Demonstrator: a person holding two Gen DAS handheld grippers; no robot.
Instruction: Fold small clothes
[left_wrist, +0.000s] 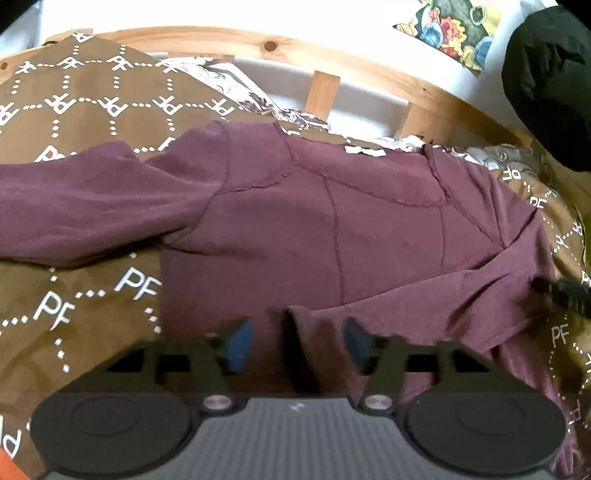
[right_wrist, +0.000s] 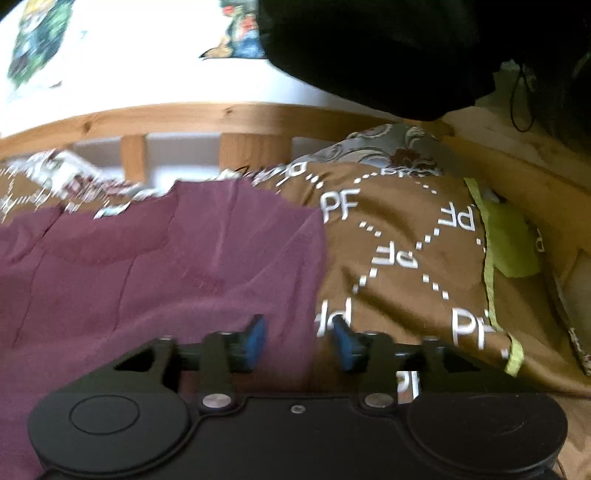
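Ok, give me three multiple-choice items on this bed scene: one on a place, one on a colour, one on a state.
1. Where does the shirt lie?
A. on the brown bedspread
B. on the wooden rail
C. on the floor

2. What colour is the shirt?
A. green
B. maroon
C. white

3. How do the left gripper jaws stand?
A. clamped flat together
B. apart, with a shirt fold between them
C. apart over bare bedspread

Key: 1 A, patterned brown cloth shows all round the shirt; 2 B, both views show it dark purplish red; 3 B, the blue pads stand clear either side of a raised fold.
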